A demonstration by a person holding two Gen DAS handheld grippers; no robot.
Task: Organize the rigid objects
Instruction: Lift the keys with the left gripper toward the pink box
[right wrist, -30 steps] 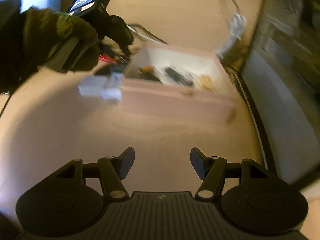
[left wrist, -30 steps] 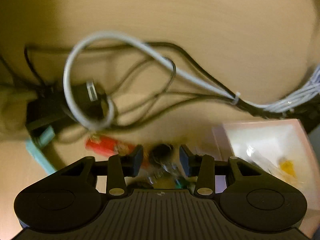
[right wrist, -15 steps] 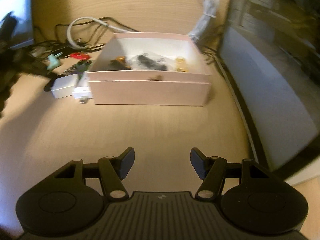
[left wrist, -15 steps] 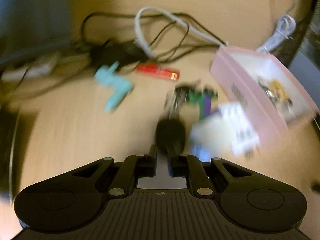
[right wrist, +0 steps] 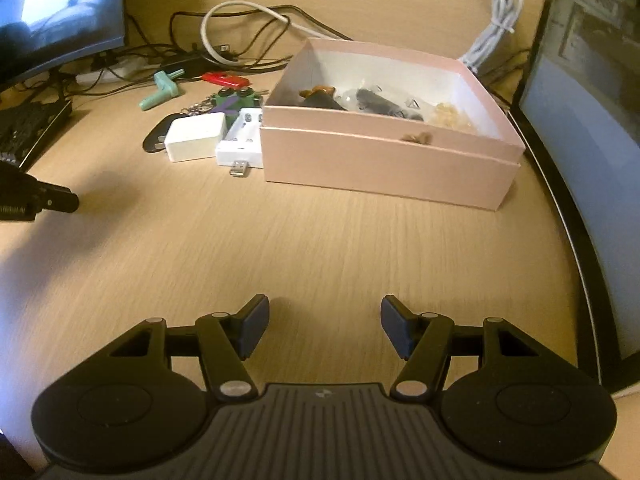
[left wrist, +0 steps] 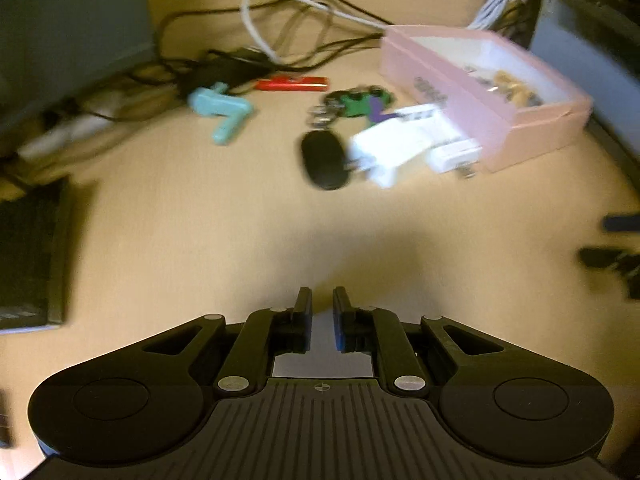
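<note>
Left of the pink box (right wrist: 384,168), the black key fob (left wrist: 323,159), white charger block (right wrist: 195,137) and USB battery charger (right wrist: 242,143) lie clustered on the surface (right wrist: 320,248), the last touching the box wall. All look light and stiff; the block seems best pinched across its flat sides. The left gripper (left wrist: 322,320) is nearly clenched on nothing, its fingers easing apart, while the right gripper (right wrist: 325,330) hangs released and empty.
</note>
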